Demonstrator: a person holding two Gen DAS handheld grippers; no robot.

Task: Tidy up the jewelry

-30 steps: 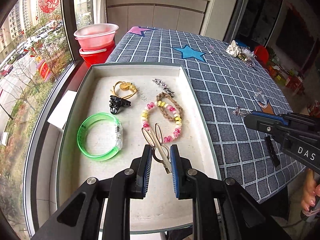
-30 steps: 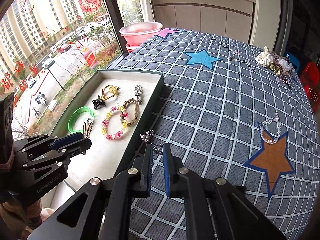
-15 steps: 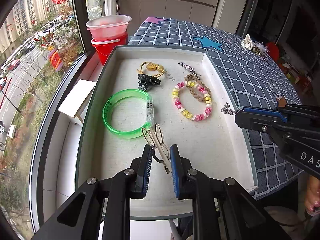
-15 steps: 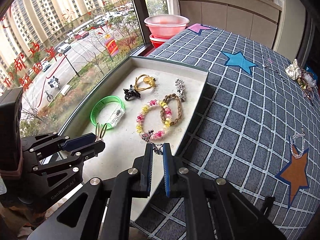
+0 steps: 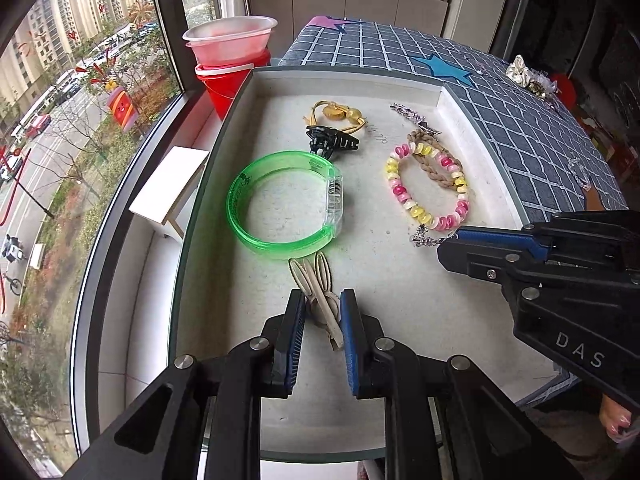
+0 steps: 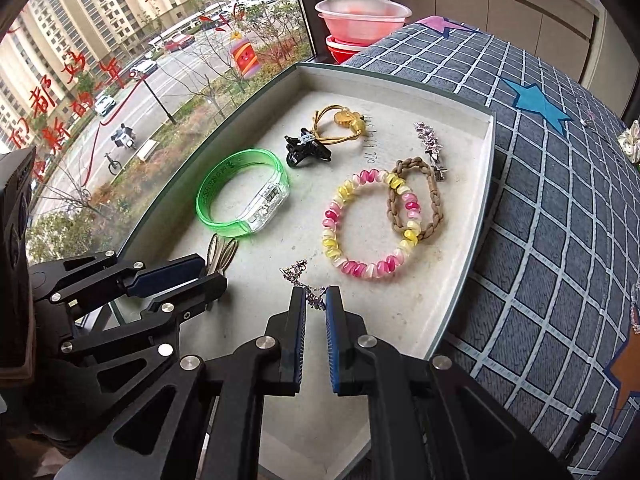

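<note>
Nearest the lens, the left gripper (image 5: 321, 308) was clamped tight on a beige hair clip (image 5: 316, 286), its two loops poking out past the blue pads over the front of the tray (image 5: 404, 78). Just beyond those loops lay the green bangle (image 5: 280, 204), flat on the pale tray floor, clear block on its right side. Over on the right, the right gripper (image 6: 316, 300) was pinched shut on a thin silver chain (image 6: 298, 274), the loose end dangling above the tray floor just short of the pink and yellow bead bracelet (image 6: 368, 224). That bracelet overlapped a braided tan loop (image 6: 420, 200), the two touching. Further back, a black claw clip (image 6: 306, 152) sat against a gold elastic hair tie (image 6: 340, 120), and to their right a silver star clip (image 6: 430, 146) lay near the tray's far right wall. Beyond the tray, the checked blue tablecloth (image 6: 560, 184) ran away with a blue star (image 6: 536, 104) on it. Well behind the tray's far left corner stood a red bucket (image 5: 228, 84) with a pink bowl (image 5: 232, 40) stacked on top, by the window.
</note>
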